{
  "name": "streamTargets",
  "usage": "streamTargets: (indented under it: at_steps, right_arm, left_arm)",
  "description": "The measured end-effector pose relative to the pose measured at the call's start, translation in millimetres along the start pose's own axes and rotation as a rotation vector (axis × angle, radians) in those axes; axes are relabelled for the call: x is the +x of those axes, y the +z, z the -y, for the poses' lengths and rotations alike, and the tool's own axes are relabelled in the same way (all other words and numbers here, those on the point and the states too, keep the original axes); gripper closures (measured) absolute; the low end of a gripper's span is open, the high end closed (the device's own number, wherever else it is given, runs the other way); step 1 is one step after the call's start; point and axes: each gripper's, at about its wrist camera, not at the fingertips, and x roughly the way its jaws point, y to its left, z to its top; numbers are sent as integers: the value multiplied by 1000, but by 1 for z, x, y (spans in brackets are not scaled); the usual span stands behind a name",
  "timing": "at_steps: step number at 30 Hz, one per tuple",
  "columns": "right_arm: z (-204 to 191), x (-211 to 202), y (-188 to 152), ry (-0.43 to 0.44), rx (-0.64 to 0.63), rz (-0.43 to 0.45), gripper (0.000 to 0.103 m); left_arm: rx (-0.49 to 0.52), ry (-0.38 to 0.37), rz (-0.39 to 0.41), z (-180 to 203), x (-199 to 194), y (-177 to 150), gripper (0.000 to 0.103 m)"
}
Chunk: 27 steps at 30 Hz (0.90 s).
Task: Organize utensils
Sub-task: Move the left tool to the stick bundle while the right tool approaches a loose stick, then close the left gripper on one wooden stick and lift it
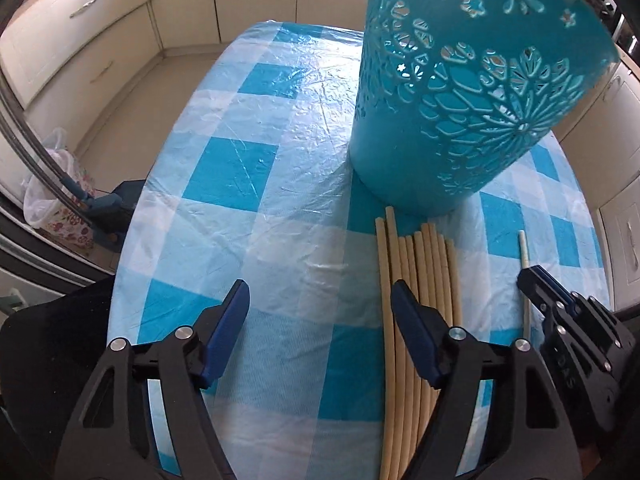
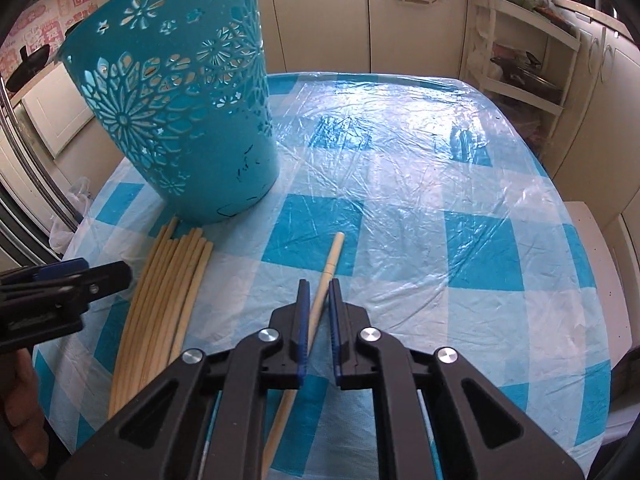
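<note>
A tall turquoise plastic basket with cut-out flower patterns point(image 1: 460, 92) stands upright on the blue-and-white checked tablecloth under a crinkled clear plastic sheet point(image 1: 256, 208); in the left wrist view it fills the upper right of the frame, and in the right wrist view it sits at the upper left point(image 2: 180, 112). Just below its base lies a bundle of long pale wooden chopsticks point(image 1: 416, 280), side by side and roughly parallel, their tips close to the basket's foot (whether they touch it I cannot tell); in the right wrist view the same bundle runs down the lower left point(image 2: 168, 300).

One single pale chopstick point(image 2: 320, 300) lies apart from the bundle, to its right in the right wrist view; the right gripper point(image 2: 319, 284) has its blue-padded jaws closed tight on this stick, which passes between the pads and runs out toward the bottom of the frame, its far tip pointing up toward the middle of the table. In the left wrist view that gripper shows at the right edge point(image 1: 532, 276) with the stick poking out above it.

The left gripper point(image 1: 320, 296) hangs over the cloth at the lower middle of its own view with jaws apart and nothing between them; its right finger point(image 1: 412, 320) overlaps the bundle's left side in the picture, its left one is over bare cloth. Cream kitchen cabinets point(image 1: 80, 40) line the background.
</note>
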Motion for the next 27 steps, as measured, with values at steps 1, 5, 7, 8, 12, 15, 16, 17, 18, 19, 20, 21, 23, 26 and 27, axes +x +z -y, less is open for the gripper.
streamTargets:
  at_steps: [1, 5, 7, 8, 12, 15, 16, 17, 18, 19, 20, 21, 23, 26, 27]
  right_arm:
    - [0, 0, 1, 1, 0, 1, 93]
    - [1, 1, 2, 10, 8, 3, 92]
    - [2, 2, 3, 12, 9, 5, 92]
    - [1, 3, 3, 12, 8, 6, 92]
    - [2, 2, 1, 17, 7, 8, 91]
    - [0, 2, 0, 17, 4, 10, 91]
    - [0, 2, -1, 19, 3, 11, 91]
    - [-1, 2, -2, 19, 1, 13, 91]
    - [-2, 2, -3, 21, 1, 15, 91]
    - [-2, 2, -3, 22, 1, 18, 91]
    - [-2, 2, -4, 22, -2, 22, 91]
    - [-2, 2, -4, 22, -2, 23, 91]
    - [-1, 1, -6, 27, 2, 23, 91]
    - [4, 0, -6, 35, 7, 23, 91]
    - [5, 0, -5, 36, 6, 23, 91]
  left_arm:
    - [4, 8, -2, 2, 2, 1, 34]
    - [18, 27, -3, 11, 6, 3, 35]
    - [30, 41, 1, 14, 8, 4, 35]
    - [36, 50, 3, 17, 8, 4, 36]
    - [65, 60, 19, 19, 12, 7, 46]
    - [91, 43, 30, 23, 9, 6, 80]
    - [99, 20, 24, 24, 9, 7, 92]
    - [107, 2, 19, 24, 10, 8, 97]
    - [117, -7, 14, 24, 9, 7, 98]
    - [130, -9, 11, 25, 8, 6, 98]
    - [136, -14, 8, 23, 8, 6, 98]
    - [139, -19, 7, 23, 6, 4, 98]
    - [140, -32, 14, 19, -3, 1, 98]
    - [137, -54, 34, 12, -19, -2, 98]
    - [137, -65, 42, 10, -29, -4, 98]
